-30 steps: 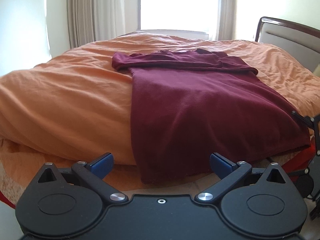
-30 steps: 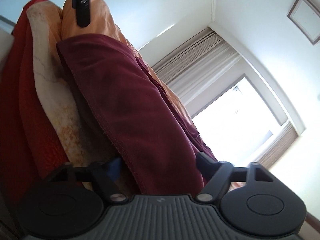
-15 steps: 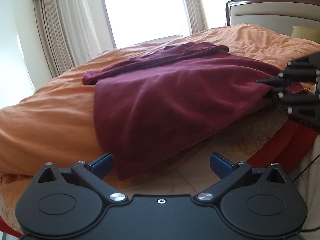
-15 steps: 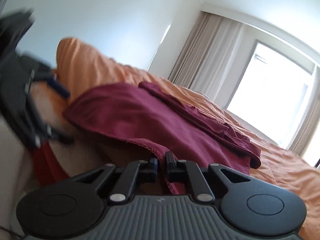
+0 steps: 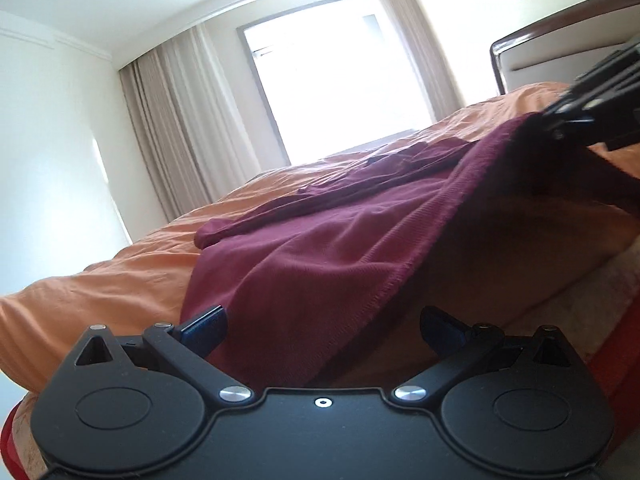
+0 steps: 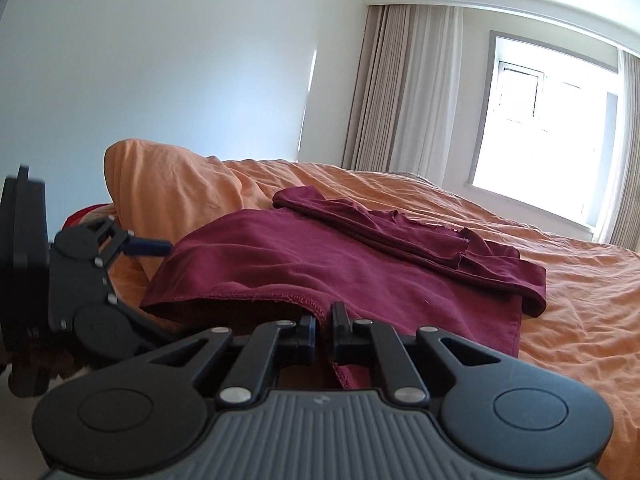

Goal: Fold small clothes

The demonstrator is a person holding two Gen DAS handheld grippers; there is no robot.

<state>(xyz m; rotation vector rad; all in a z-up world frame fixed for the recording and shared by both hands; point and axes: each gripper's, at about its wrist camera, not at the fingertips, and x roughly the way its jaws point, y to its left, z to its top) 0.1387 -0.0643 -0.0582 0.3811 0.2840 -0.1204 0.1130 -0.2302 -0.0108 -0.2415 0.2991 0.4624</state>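
Orange duvet (image 6: 520, 216), beige curtains (image 5: 180, 120), bright window (image 5: 340, 80)

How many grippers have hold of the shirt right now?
1. The right gripper is shut on the shirt hem at its near corner; the left gripper is open at the other corner, not gripping.

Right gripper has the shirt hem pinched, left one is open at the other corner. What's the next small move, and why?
Probably ease the left gripper forward and close it on the hem of the shirt. Its jaws stand open with that hem between them, while the right gripper already clamps its corner; both corners held lets the fold begin.
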